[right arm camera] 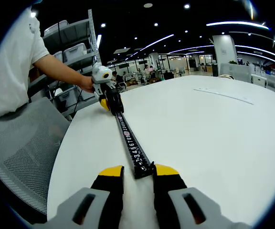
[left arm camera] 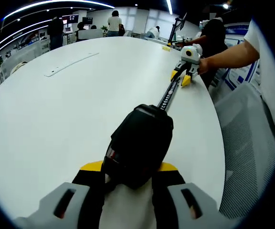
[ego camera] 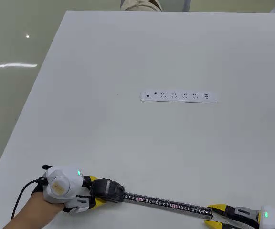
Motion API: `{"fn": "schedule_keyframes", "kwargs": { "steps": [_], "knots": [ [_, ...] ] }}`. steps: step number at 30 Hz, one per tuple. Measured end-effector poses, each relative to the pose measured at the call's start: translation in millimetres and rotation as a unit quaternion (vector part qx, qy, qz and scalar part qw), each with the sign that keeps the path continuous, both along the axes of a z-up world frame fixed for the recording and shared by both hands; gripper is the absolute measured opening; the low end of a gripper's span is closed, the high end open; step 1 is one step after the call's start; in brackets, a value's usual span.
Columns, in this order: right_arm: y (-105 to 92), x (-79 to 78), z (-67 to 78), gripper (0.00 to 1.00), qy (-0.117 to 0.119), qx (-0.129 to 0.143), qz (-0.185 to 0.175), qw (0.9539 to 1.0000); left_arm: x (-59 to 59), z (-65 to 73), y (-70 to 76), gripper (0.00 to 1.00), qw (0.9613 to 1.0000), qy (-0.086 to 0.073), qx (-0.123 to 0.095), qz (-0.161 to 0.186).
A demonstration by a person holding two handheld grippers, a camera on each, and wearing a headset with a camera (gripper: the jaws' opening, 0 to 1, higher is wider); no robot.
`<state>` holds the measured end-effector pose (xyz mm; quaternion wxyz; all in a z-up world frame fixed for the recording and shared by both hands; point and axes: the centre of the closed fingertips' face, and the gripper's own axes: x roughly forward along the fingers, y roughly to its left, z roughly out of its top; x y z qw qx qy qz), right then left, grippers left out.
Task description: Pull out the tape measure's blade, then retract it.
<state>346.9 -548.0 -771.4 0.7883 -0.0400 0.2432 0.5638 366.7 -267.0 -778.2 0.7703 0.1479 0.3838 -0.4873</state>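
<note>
The black tape measure case sits at the near left of the white table, clamped in my left gripper. Its dark blade with white numbers lies stretched flat along the table's near edge. My right gripper is shut on the blade's tip. In the left gripper view the right gripper is at the far end of the blade. From the right gripper view, the left gripper holds the case at the far end.
A white power strip lies at the middle of the table. The table's near edge runs just beside the blade. A grey mesh chair stands close to that edge.
</note>
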Motion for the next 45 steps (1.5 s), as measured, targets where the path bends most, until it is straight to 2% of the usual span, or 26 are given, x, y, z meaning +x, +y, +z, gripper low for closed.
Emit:
{"fn": "schedule_keyframes", "kwargs": {
  "steps": [8, 11, 17, 19, 21, 23, 28, 32, 39, 42, 45],
  "knots": [
    [1.6, -0.5, 2.2, 0.31, 0.008, 0.0, -0.015, 0.9998, -1.9, -2.3, 0.3, 0.43, 0.9999, 0.002, 0.011, 0.003],
    [3.7, 0.6, 5.6, 0.3, 0.005, 0.003, -0.021, 0.9998, -3.5, -1.8, 2.4, 0.45, 0.9999, -0.003, 0.017, 0.003],
    [6.7, 0.1, 8.5, 0.37, 0.004, 0.006, -0.031, 0.9995, -3.8, 1.9, 4.0, 0.52, 0.9996, -0.011, 0.017, 0.019],
    [8.4, -1.0, 10.3, 0.39, 0.002, 0.005, -0.035, 0.9994, -4.8, 1.6, 4.1, 0.53, 0.9995, -0.015, 0.021, 0.021],
    [8.3, -0.9, 8.8, 0.43, 0.001, 0.0, -0.043, 0.9991, -5.6, -2.4, 10.3, 0.54, 0.9986, -0.009, 0.041, 0.031],
    [9.1, -1.9, 8.5, 0.45, 0.002, 0.002, -0.05, 0.9987, -4.7, 1.1, 7.2, 0.58, 0.9986, -0.008, 0.021, 0.048],
    [11.1, -7.7, 5.0, 0.47, 0.005, -0.006, -0.058, 0.9983, -7.3, 5.8, 9.7, 0.59, 0.998, -0.015, 0.023, 0.057],
    [11.8, -8.5, 6.3, 0.49, 0.005, -0.004, -0.073, 0.9973, -5.0, 12.2, 10.4, 0.6, 0.9962, -0.022, 0.004, 0.084],
    [12.0, -7.0, 7.6, 0.52, 0.002, -0.008, -0.097, 0.9953, -10.0, 19.2, 11.8, 0.65, 0.9924, -0.029, -0.008, 0.119],
    [13.1, -7.6, 10.1, 0.53, -0.001, -0.011, -0.103, 0.9946, -13.2, 21.5, 13.1, 0.67, 0.9902, -0.031, -0.011, 0.136],
    [12.4, -6.6, 12.9, 0.54, -0.004, -0.013, -0.113, 0.9935, -15.0, 26.7, 15.8, 0.7, 0.9853, -0.035, -0.022, 0.166]
  ]
}}
